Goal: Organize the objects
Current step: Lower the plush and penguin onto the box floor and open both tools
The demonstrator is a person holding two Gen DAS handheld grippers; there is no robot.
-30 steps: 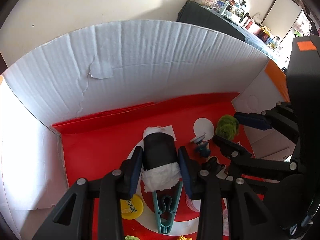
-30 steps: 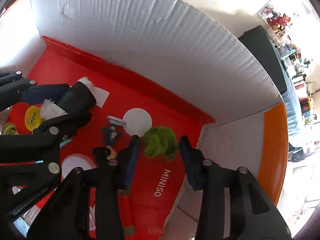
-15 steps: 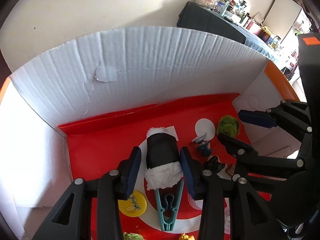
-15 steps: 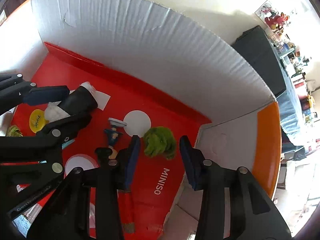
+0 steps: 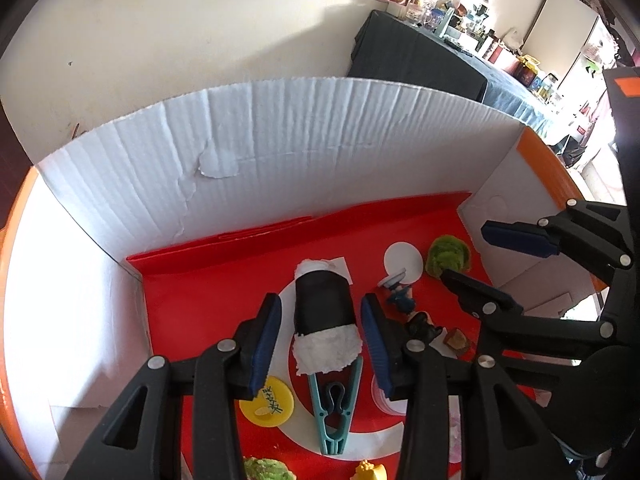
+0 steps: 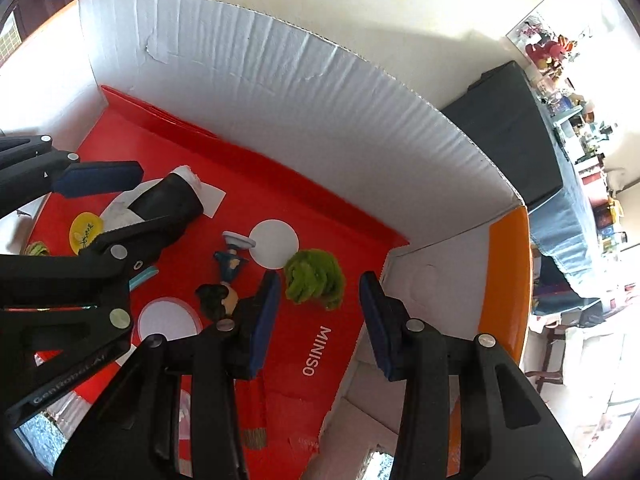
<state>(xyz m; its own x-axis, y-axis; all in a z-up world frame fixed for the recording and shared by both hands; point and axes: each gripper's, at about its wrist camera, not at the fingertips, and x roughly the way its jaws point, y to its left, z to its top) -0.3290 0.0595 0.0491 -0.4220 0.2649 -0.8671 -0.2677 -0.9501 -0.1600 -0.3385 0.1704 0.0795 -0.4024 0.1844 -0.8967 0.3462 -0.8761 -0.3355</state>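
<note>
A black roll with white stuffing (image 5: 323, 312) lies on the red floor of a cardboard box (image 5: 280, 160). My left gripper (image 5: 320, 334) is open above it, a finger on each side, not touching. A fuzzy green toy (image 6: 315, 278) lies near the box's right corner. My right gripper (image 6: 316, 312) is open just above it. In the left wrist view the green toy (image 5: 447, 254) and the right gripper (image 5: 480, 256) are at the right. A small blue figurine (image 6: 231, 258) lies between the two toys.
A teal clothes peg (image 5: 334, 408), a yellow disc (image 5: 267, 400), a white disc (image 6: 274, 244) and another green toy (image 5: 266, 470) lie on the red floor. The box's white corrugated walls (image 6: 320, 100) surround everything. A dark table with clutter (image 5: 420, 60) stands behind.
Both grippers have risen and drawn back from the box floor. The roll and green toy look smaller and stay where they were.
</note>
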